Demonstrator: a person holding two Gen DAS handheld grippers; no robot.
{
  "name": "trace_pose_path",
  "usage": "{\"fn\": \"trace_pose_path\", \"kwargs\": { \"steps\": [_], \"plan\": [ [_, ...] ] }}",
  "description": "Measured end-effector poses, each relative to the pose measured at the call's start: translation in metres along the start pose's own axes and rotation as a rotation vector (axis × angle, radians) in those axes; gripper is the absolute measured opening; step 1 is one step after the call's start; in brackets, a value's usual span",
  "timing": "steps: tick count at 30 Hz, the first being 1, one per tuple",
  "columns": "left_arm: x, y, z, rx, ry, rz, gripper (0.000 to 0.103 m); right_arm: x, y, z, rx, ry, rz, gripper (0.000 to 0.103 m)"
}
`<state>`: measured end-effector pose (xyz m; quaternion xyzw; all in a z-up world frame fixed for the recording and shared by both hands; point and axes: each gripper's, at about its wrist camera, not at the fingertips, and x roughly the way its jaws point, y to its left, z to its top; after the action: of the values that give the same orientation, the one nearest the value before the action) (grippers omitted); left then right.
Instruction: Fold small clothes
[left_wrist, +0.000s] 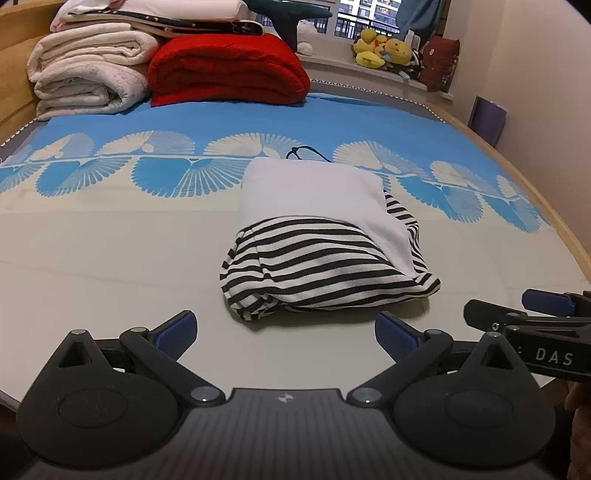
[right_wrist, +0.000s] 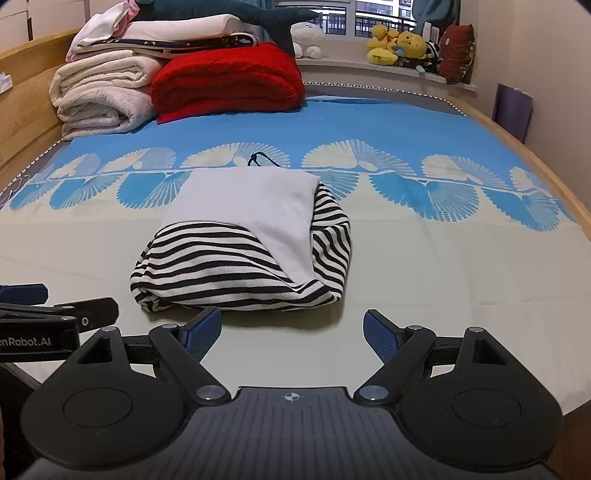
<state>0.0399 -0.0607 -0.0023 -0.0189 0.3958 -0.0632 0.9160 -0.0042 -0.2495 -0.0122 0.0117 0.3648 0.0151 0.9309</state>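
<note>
Your left gripper (left_wrist: 286, 334) and right gripper (right_wrist: 291, 332) both hang with jaws spread, holding nothing. Just ahead on the cream-and-blue bedsheet (left_wrist: 110, 266) lies the folded black-and-white striped garment with a white panel (right_wrist: 240, 254), long axis crosswise, about equally near both. Red folded blanket (left_wrist: 229, 70) sits well beyond; nothing blocks you.

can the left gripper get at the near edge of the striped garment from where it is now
Probably yes. The left gripper is open and empty, and only bare sheet lies between its fingers and the striped garment. The right gripper sits off to the side, out of its path.
</note>
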Motion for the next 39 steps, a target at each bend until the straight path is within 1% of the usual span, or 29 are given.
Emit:
{"fn": "trace_pose_path", "kwargs": {
  "steps": [19, 39],
  "plan": [
    [0.0024, -0.0067, -0.0013, 0.013, 0.007, -0.017, 0.103, -0.0004, 0.0072, -0.0003, -0.042, -0.004, 0.005, 0.085],
    [0.0040, -0.0093, -0.0022, 0.007, 0.010, -0.019, 0.103, -0.0003, 0.0073, -0.0001, -0.042, -0.003, 0.005, 0.085]
  ]
}}
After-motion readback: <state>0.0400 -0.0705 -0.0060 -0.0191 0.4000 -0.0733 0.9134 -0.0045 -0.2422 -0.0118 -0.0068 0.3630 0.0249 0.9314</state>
